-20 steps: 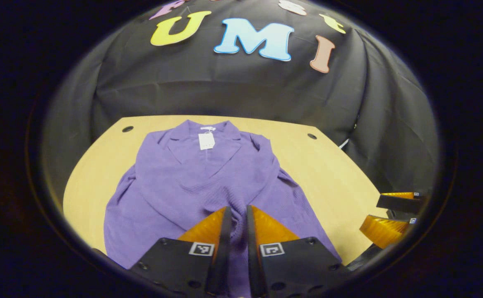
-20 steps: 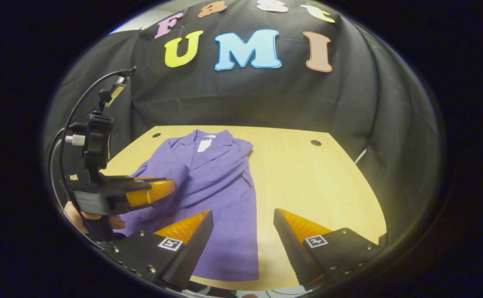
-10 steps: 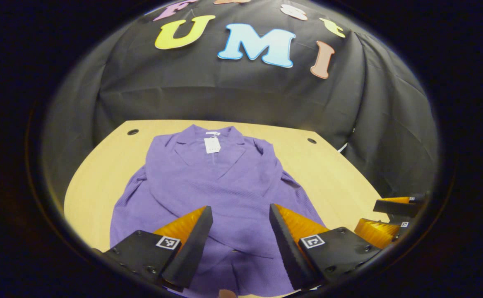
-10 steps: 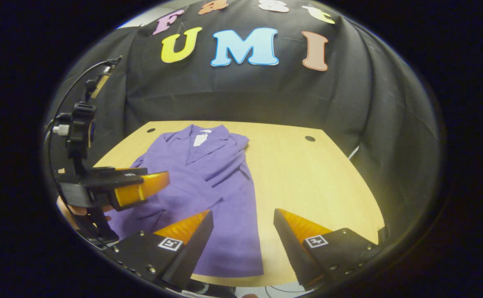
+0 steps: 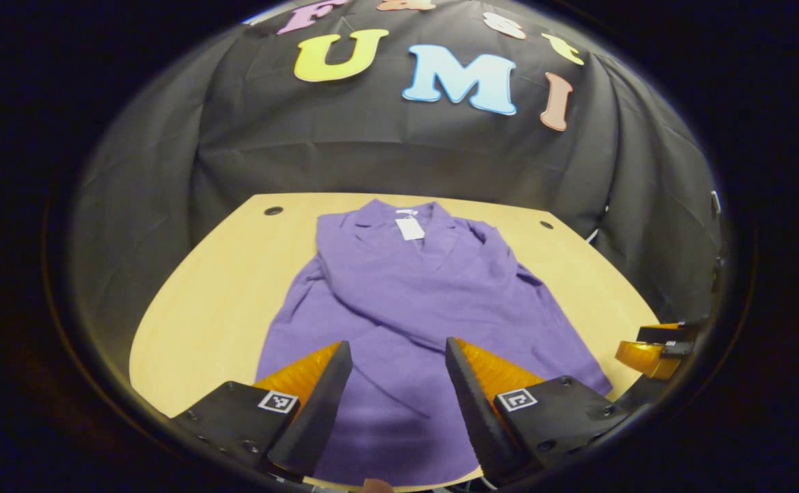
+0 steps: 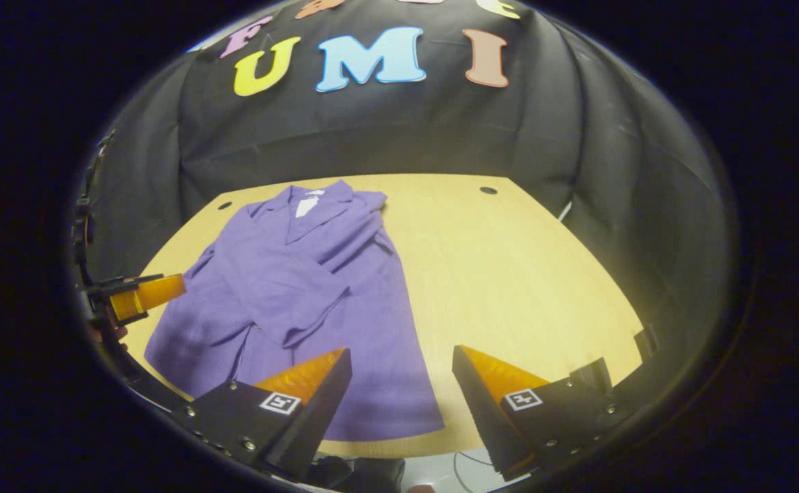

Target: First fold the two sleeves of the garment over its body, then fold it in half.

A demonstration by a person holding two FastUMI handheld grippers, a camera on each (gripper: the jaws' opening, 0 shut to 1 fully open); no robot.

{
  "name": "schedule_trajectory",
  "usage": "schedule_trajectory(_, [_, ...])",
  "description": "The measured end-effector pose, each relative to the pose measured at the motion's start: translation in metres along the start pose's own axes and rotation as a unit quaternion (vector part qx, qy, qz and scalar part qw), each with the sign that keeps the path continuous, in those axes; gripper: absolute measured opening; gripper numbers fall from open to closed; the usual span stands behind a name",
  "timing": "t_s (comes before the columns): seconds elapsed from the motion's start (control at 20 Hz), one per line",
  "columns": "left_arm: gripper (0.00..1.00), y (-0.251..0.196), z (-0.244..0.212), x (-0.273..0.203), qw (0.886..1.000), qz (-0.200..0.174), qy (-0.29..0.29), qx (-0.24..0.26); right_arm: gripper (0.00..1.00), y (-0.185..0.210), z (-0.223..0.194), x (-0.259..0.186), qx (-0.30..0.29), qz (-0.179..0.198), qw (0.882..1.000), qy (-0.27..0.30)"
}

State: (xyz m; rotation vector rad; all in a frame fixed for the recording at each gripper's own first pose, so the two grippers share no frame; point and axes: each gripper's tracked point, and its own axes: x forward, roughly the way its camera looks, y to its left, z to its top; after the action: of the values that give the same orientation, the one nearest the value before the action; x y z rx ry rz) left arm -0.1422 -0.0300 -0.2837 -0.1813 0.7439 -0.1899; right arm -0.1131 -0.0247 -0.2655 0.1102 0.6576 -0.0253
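Since a second ago the left gripper [image 5: 398, 363] has let go of the fabric it pinched and pulled back, its fingers now spread wide above the lower part of the purple ribbed knit garment [image 5: 426, 301], holding nothing. The garment lies flat on the light wooden table [image 5: 214, 294], collar toward the booth's black cloth wall [image 5: 385, 150], with a small white tag [image 5: 410, 229] at the neck. Both sleeves lie crossed over its body; in the right gripper view the topmost sleeve [image 6: 289, 287] runs diagonally from the shoulder down to a cuff near the middle of the front. The body is not yet folded in half. The right gripper [image 6: 402, 373] also stands open and empty, hovering over the garment's right-hand hem and the bare tabletop beside it. At the left edge of the right gripper view, the left gripper's fingers [image 6: 147, 293] poke in just beside the garment's other side.
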Motion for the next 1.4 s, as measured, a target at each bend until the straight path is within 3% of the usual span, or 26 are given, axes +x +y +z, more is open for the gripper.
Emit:
schedule_trajectory(0.5, [0.9, 0.124, -0.08, -0.034, 0.997, 0.034, 0.061, -0.04, 0.92, -0.018, -0.05, 0.009, 0.085, -0.028, 0.995, 0.051])
schedule_trajectory(0.9, [0.89, 0.133, -0.119, -0.046, 0.994, 0.012, 0.094, -0.063, 0.92, -0.017, -0.068, 0.022, 0.121, -0.025, 0.99, 0.066])
schedule_trajectory(1.15, [0.91, 0.108, -0.123, -0.048, 0.994, -0.003, 0.094, -0.058, 0.96, 0.004, -0.071, 0.025, 0.127, 0.004, 0.989, 0.074])
schedule_trajectory(1.35, [0.89, 0.09, -0.124, -0.045, 0.995, -0.007, 0.095, -0.042, 1.0, 0.021, -0.076, 0.025, 0.072, 0.002, 0.994, 0.079])
schedule_trajectory(1.4, [0.95, 0.085, -0.126, -0.043, 0.994, -0.007, 0.1, -0.041, 1.0, 0.024, -0.078, 0.025, 0.053, -0.001, 0.995, 0.081])
